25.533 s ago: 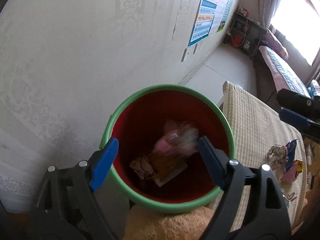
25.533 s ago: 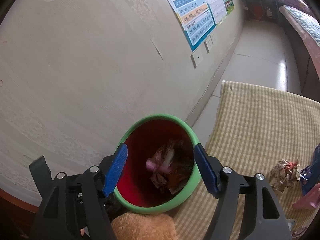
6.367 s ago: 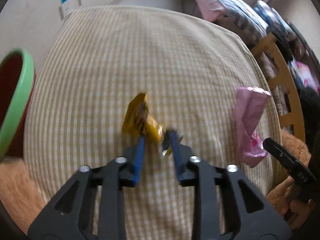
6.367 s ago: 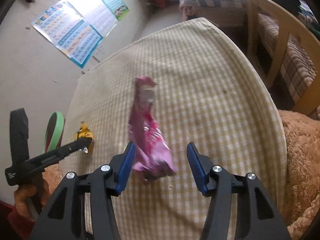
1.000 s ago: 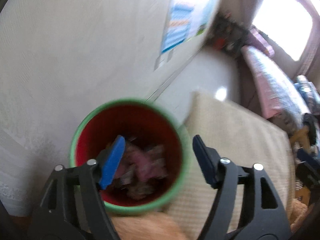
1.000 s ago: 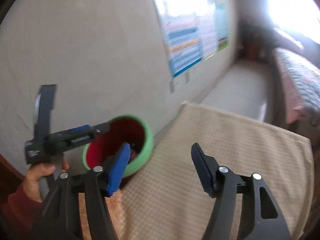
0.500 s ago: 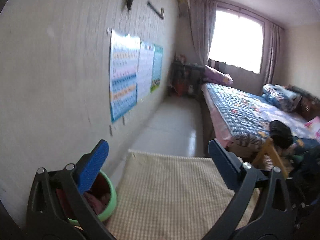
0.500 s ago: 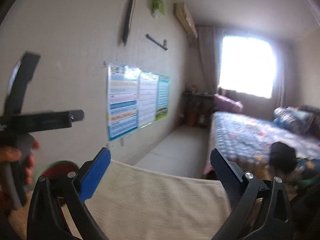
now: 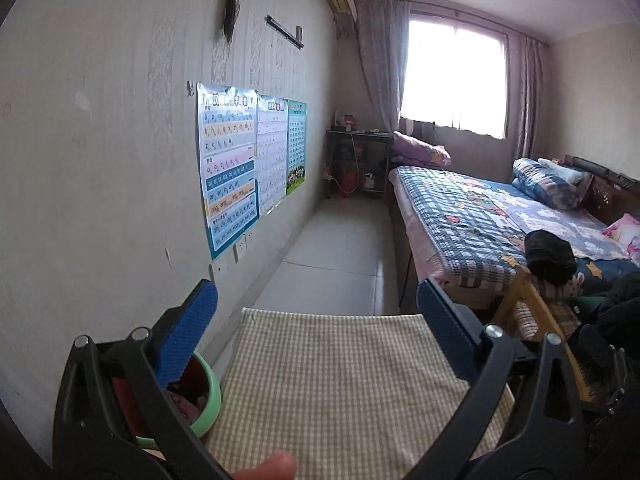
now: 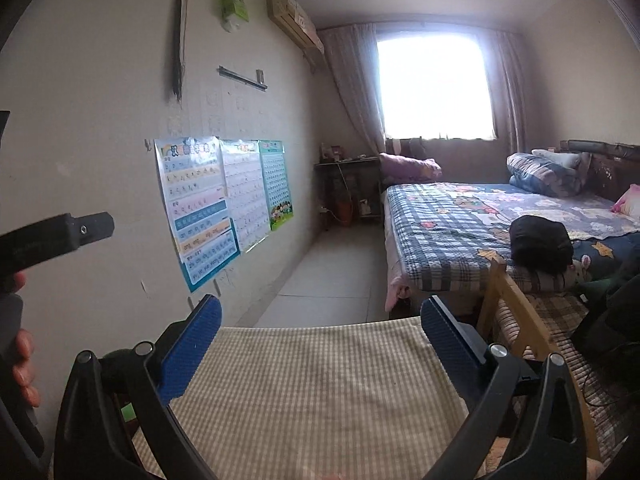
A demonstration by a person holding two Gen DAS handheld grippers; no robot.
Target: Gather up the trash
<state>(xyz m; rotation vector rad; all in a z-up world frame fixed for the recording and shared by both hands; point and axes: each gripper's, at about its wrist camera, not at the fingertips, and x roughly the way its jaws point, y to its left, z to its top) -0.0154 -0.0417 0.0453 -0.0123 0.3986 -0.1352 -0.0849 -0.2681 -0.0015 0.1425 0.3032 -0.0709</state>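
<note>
A green-rimmed red bin stands at the table's left edge, low in the left wrist view, with pink and brown wrappers inside it. My left gripper hangs open and empty above the checked tablecloth, its left finger in front of the bin. My right gripper is open and empty too, raised over the same checked tablecloth. Only a green sliver of the bin shows in the right wrist view. No wrapper lies on the visible cloth. The left gripper's black body juts in at that view's left.
A wall with posters runs along the left. Beyond the table lie a tiled floor and a bed with a plaid quilt. A wooden chair with dark clothing stands at the table's right. A fingertip shows at the bottom.
Both grippers have lifted away from the bin and tilted up toward the room. Their jaws have widened. The bin has slid down to the lower left of both views.
</note>
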